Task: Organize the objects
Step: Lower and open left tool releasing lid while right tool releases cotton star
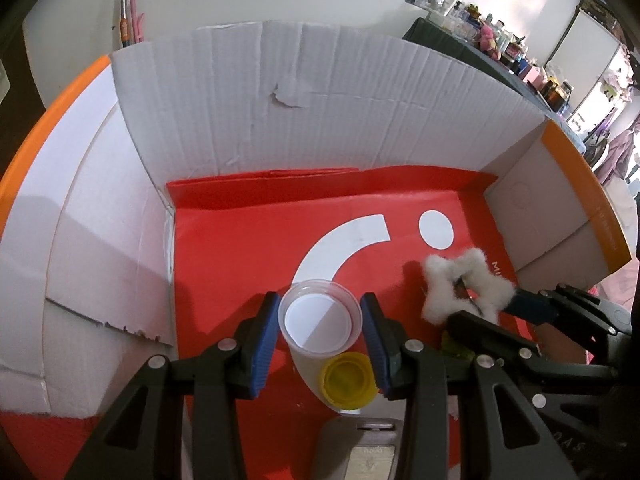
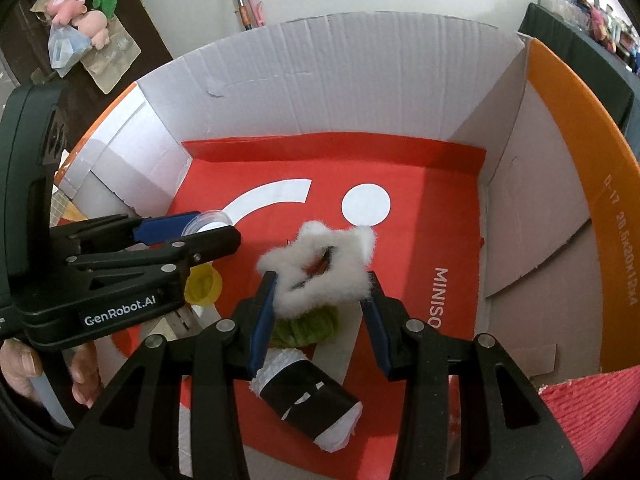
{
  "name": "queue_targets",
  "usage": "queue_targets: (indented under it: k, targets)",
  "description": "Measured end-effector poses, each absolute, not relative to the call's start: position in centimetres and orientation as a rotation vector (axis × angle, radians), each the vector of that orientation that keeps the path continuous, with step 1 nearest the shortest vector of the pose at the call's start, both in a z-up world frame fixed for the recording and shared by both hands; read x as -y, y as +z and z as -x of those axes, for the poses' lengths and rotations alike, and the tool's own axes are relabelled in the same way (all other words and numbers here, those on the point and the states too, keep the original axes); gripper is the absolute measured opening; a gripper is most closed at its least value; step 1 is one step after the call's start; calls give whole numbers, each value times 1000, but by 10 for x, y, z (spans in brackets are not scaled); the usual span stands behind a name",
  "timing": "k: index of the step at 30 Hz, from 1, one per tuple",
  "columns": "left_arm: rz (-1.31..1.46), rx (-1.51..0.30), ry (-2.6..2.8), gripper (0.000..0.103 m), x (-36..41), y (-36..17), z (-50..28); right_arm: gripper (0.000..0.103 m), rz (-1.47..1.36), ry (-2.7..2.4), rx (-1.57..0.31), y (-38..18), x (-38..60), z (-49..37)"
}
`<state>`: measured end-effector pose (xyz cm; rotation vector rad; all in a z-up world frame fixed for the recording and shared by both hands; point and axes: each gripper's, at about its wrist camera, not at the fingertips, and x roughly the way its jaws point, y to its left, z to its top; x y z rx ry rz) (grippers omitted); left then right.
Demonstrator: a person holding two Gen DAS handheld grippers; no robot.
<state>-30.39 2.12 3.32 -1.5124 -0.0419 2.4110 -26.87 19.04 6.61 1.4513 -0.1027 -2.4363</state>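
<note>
I am looking down into a cardboard box (image 1: 280, 92) with a red floor. My left gripper (image 1: 320, 305) is shut on a clear round plastic cup (image 1: 320, 320), one blue pad on each side of its rim. Just below the cup lies a yellow cap (image 1: 350, 380). My right gripper (image 2: 322, 282) is shut on a fluffy white star (image 2: 320, 268) and holds it above the floor. The star (image 1: 464, 280) also shows at the right of the left wrist view. The left gripper (image 2: 208, 226) enters the right wrist view from the left with the cup.
Under the star lie a green fuzzy thing (image 2: 308, 322) and a black-and-white roll (image 2: 308, 396). White box walls stand at the back and left, and an orange-edged flap (image 2: 580, 184) at the right. A person's hand (image 2: 24, 364) grips the left handle. Clutter fills a shelf (image 1: 500, 40) beyond.
</note>
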Motion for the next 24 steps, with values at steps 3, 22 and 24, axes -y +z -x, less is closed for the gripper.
queue_targets:
  k: [3,22,24]
  targets:
    - [1511,48,2409,44,-20,33,303,42,-1453,-2436,104,66,-190,269]
    - [1456,59,2433,51,-23,49,301,50,-1420,-2463,95,74,-187,266]
    - [1439,63,2442,51,-22,54,299,53,-1408,-2469,93,77,-186,263]
